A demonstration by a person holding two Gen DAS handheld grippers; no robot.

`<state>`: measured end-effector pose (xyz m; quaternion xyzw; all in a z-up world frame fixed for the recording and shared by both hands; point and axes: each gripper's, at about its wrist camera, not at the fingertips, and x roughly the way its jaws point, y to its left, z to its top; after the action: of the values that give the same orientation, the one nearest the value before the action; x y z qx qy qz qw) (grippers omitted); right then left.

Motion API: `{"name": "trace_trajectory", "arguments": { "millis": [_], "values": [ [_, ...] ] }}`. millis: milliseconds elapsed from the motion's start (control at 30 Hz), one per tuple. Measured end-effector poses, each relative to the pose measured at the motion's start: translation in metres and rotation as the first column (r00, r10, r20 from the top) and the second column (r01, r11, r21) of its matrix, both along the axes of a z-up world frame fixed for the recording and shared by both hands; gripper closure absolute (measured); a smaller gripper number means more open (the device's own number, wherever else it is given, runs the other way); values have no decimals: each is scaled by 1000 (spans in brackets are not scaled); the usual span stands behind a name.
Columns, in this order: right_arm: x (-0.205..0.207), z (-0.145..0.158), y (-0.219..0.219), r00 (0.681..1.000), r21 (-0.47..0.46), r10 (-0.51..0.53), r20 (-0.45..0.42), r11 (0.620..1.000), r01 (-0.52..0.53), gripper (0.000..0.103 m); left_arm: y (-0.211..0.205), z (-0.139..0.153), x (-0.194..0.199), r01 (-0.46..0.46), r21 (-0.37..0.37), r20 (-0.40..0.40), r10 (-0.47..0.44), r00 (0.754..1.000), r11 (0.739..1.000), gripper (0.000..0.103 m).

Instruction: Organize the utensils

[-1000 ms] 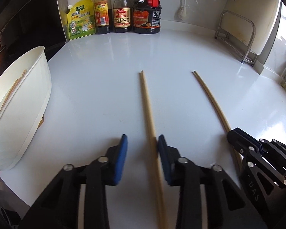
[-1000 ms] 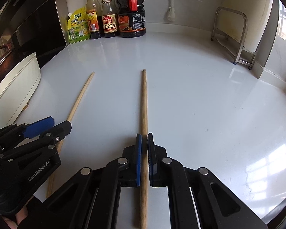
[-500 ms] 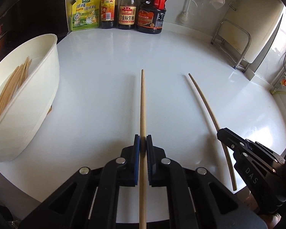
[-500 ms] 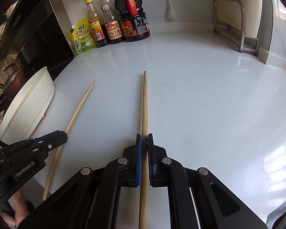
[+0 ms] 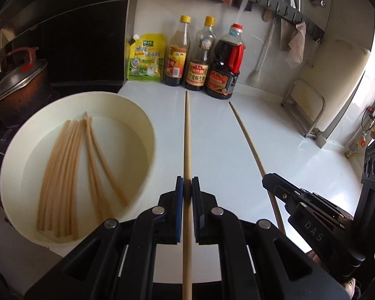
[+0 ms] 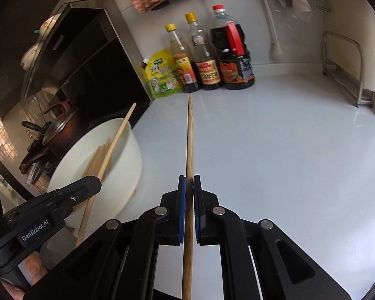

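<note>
Wooden chopsticks [image 5: 70, 170] already lie bundled in the white bowl [image 5: 147, 125] at the left edge of the white surface [image 5: 212, 137], so much of the sorting looks done. Two more are left, and both are in hand: the left gripper [image 5: 187, 190] has its blue-padded fingers [image 5: 179, 192] pinched tight on one chopstick [image 5: 187, 135], and the right gripper [image 6: 189, 187] clamps its fingers [image 6: 182, 190] on the other chopstick [image 6: 189, 135]. No other loose utensil shows on the surface in either view. What remains, as I judge it, is carrying these two over the bowl and letting them go.

Both grippers point forward and downward toward the sauce bottles [image 5: 200, 57] at the back wall, side by side, with each chopstick running straight out along its fingers. From the right wrist view the left-hand chopstick's tip appears over the bowl's rim, though its height above the bowl is unclear.
</note>
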<state>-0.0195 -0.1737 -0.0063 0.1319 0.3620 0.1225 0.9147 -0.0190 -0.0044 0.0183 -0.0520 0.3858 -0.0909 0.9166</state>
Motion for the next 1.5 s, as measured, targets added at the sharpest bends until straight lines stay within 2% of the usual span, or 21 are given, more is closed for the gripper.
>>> {"name": "trace_trajectory", "arguments": {
  "millis": [200,433,633,900,967,1033,1100,1267,1400,1500],
  "values": [
    [36,21,69,996,60,89,17,994,-89,97,75,17,10,-105,-22,39,106,994,994,95],
    [66,17,151,978,18,208,-4,978,-208,97,141,15,32,-195,-19,40,196,980,981,95],
    [82,-2,190,970,-59,239,-52,968,-242,97,167,-6,51,-244,52,17,244,970,968,95],
    [92,-17,204,965,-61,245,-96,966,-251,97,184,-25,58,-272,57,-23,273,962,961,95],
    [90,-18,204,968,-71,237,-87,967,-244,96,185,-25,56,-284,67,-10,286,958,956,86],
    [88,-18,203,970,-87,230,-81,968,-237,96,187,-24,53,-295,70,1,296,955,953,67],
    [85,-18,201,971,-93,224,-79,969,-231,96,188,-23,50,-306,70,10,306,952,949,56],
    [77,-18,193,976,-95,206,-66,973,-211,88,184,-20,43,-292,96,13,292,956,952,52],
    [70,-18,187,980,-87,189,-65,977,-194,88,182,-16,34,-306,106,32,304,952,946,43],
    [66,-16,185,981,-85,183,-57,979,-187,88,180,-14,28,-315,117,49,311,949,942,42]
  ]
}}
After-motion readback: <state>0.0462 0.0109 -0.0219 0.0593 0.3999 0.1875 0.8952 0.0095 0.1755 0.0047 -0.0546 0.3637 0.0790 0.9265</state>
